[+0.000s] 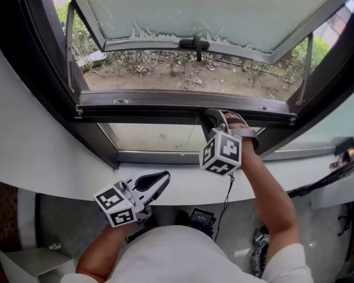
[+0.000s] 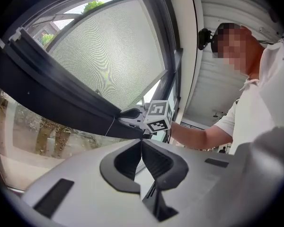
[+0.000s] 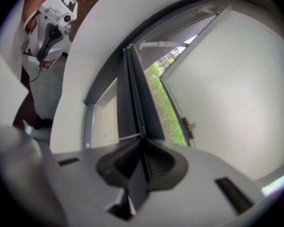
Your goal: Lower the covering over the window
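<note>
Right gripper (image 1: 212,118) jaws pinch a thin dark rail (image 3: 134,105), likely the covering's pull bar. Left gripper (image 1: 163,177) jaws pressed together, empty. Rail looks stiff and light; best held mid-span.

Two claws (image 1: 164,177) (image 1: 212,117), one window (image 1: 224,5), one dark bar (image 2: 61,103), one handle (image 1: 194,42).

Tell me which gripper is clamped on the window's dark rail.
The right gripper: its jaws are shut on the dark rail, while the left gripper is shut on nothing, apart from the window.
</note>
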Tool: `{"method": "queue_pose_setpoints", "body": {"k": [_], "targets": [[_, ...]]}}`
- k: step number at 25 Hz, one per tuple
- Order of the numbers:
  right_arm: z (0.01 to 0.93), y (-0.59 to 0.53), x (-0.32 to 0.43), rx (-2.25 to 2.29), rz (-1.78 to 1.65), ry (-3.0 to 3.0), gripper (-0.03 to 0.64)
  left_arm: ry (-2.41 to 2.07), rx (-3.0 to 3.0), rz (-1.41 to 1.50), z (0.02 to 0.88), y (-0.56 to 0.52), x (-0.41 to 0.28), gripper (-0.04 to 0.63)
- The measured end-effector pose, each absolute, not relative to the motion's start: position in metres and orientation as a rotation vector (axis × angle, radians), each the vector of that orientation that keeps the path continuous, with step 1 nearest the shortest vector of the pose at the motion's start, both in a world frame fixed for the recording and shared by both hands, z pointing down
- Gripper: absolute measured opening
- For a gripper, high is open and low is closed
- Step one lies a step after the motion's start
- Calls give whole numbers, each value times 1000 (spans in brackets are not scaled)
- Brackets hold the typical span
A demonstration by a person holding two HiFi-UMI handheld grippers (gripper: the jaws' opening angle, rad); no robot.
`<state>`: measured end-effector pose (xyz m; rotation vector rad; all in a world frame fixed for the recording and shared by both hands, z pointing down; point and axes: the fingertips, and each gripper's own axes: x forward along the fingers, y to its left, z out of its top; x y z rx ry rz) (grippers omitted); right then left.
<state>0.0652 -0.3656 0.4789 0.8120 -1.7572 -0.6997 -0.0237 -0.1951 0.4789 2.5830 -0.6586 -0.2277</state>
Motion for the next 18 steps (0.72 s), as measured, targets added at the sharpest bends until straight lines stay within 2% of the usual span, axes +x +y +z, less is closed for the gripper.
{"method": "queue_pose_setpoints", "body": {"k": [8, 18], "targets": [[479, -365, 65, 643, -614, -1655, 37, -652, 2559, -222, 486, -199, -24, 18], [485, -364, 67, 687, -620, -1612, 34, -605, 2543, -225, 493, -202, -13, 18]]}}
